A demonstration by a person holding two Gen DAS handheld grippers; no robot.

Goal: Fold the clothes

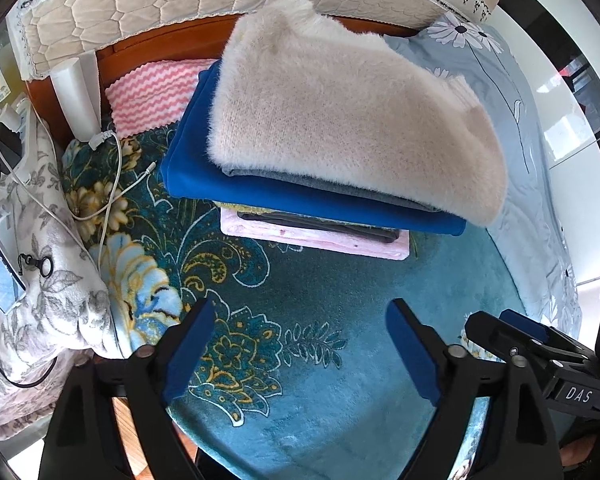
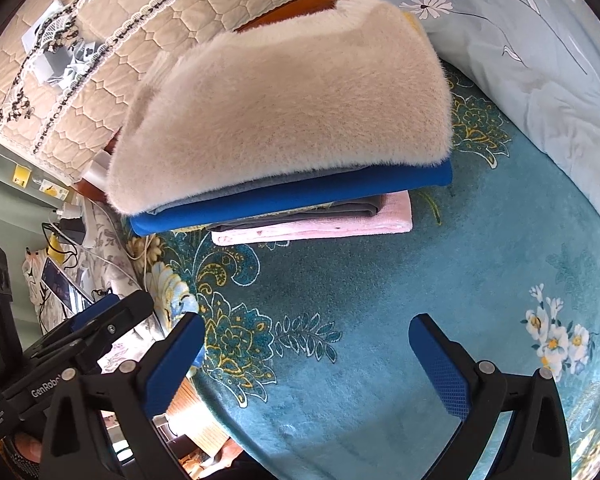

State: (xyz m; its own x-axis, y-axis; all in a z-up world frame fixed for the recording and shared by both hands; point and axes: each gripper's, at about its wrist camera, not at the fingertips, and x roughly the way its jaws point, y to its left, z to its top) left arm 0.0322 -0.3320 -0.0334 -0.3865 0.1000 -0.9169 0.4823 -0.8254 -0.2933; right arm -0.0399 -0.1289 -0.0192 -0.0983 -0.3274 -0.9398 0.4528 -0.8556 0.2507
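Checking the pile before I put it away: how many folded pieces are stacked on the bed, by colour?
Cream fluffy sweater: 1
Grey garment under it: 1
Royal blue piece: 1
Thin yellow layer, barely showing: 1
Dark grey piece: 1
Pink towel at the bottom: 1
Total: 6 visible layers; more could be hidden inside the stack.

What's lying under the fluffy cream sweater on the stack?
Under the fluffy cream sweater: a grey garment, a royal-blue one, dark grey, then a pink towel. Only their edges show.

Two near, downward wrist views — shared folded stack (image 1: 340,140) ahead
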